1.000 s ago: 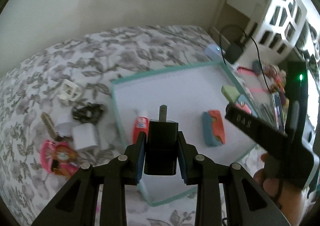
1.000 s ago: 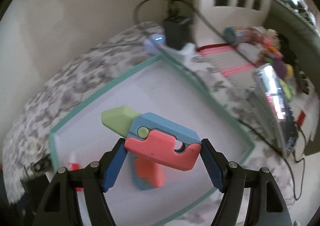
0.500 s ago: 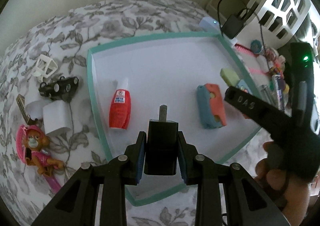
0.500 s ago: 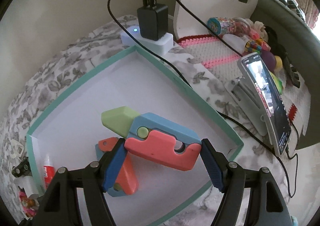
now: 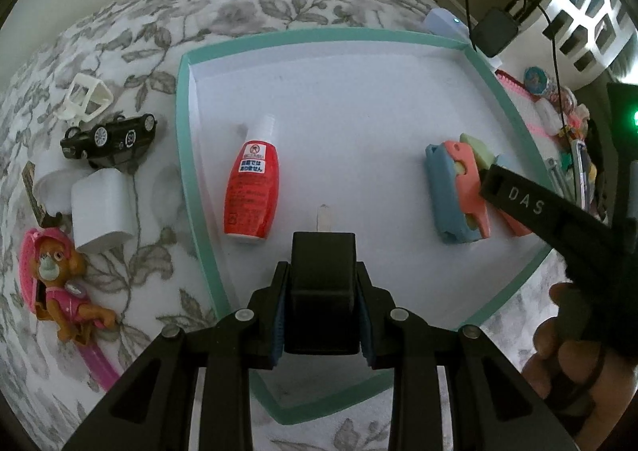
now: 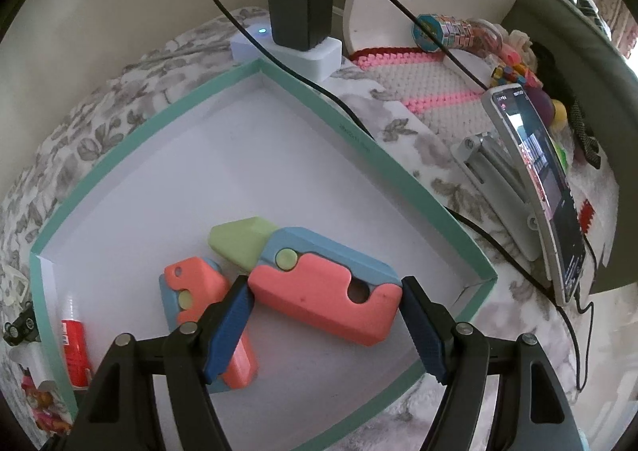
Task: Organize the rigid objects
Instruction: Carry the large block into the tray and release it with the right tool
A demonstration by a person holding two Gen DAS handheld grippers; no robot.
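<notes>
Pointing steeply down over the tray (image 5: 185, 156), left claw (image 5: 322, 315) pinching black charger (image 5: 322, 291); right claw (image 6: 327, 323) pinching toy knife (image 6: 319, 283)

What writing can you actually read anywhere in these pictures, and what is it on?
"DAS": white letters on the right gripper finger.
Red bottle: Japanese label text, too small to read.
Black toy car: round door badge, unreadable.
Phone screen: blurred.
</notes>
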